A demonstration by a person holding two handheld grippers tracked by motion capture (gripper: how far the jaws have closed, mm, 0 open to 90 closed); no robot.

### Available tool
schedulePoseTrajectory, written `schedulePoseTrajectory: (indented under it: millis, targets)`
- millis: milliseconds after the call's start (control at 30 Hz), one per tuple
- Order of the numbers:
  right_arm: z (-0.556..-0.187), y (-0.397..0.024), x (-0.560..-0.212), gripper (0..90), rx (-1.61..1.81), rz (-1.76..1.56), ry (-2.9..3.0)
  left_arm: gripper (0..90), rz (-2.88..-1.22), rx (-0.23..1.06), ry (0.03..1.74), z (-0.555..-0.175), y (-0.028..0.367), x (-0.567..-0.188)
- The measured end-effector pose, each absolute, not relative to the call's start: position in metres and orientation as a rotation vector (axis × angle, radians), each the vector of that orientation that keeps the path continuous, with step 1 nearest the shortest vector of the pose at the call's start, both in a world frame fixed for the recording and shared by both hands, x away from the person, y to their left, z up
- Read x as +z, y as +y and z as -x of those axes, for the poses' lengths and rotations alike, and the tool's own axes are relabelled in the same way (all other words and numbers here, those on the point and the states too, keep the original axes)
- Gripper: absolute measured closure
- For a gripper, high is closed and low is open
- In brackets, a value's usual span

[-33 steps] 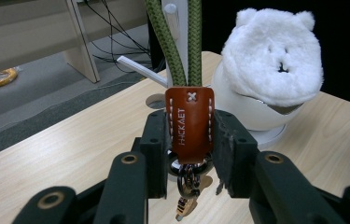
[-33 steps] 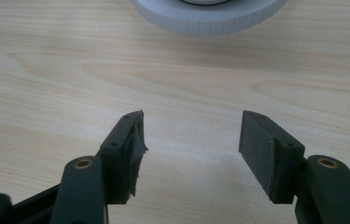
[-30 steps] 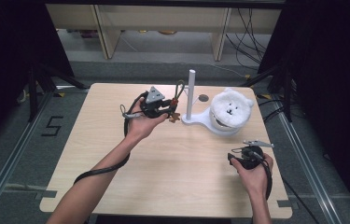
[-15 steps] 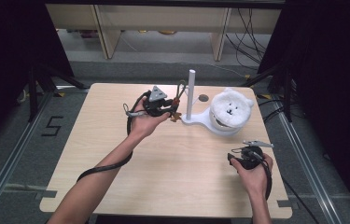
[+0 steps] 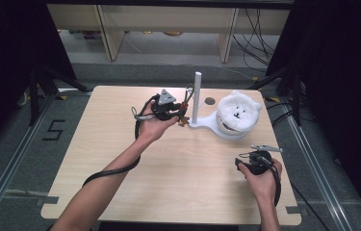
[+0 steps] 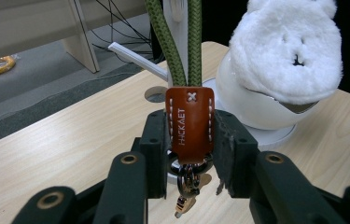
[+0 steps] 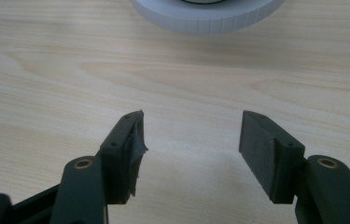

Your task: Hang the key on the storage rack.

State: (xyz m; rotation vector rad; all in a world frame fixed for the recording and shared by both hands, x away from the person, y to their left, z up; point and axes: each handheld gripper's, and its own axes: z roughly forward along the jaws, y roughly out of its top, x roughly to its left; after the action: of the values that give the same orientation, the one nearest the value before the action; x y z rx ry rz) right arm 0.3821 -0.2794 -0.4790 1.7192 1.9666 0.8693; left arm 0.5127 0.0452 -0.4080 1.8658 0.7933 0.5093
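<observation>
Left claw (image 6: 189, 154), clamped on the keyring's leather tab (image 6: 190, 122), should lift its cord loop (image 6: 177, 44) over the white post (image 5: 197, 96); right claw (image 7: 191, 154) rests agape, empty.

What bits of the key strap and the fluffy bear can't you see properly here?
- Key strap: in the left gripper view its green cord runs off the top edge.
- Keys: partly hidden behind the left gripper fingers.
- Fluffy bear: small in the high view; in the left gripper view its ears are cut off.
</observation>
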Motion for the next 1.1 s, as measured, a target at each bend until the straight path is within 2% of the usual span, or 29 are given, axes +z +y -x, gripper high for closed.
schedulePoseTrajectory:
  millis: [733,1100]
  targets:
    - [-0.382,-0.282,-0.483,41.1,0.862,-1.672,2.007,63.6,-1.87,0.517,0.806,-0.516,0.039,-0.414]
    - [-0.382,-0.279,-0.481,41.0,0.867,-1.714,1.994,60.4,-1.874,0.526,0.793,-0.508,0.05,-0.408]
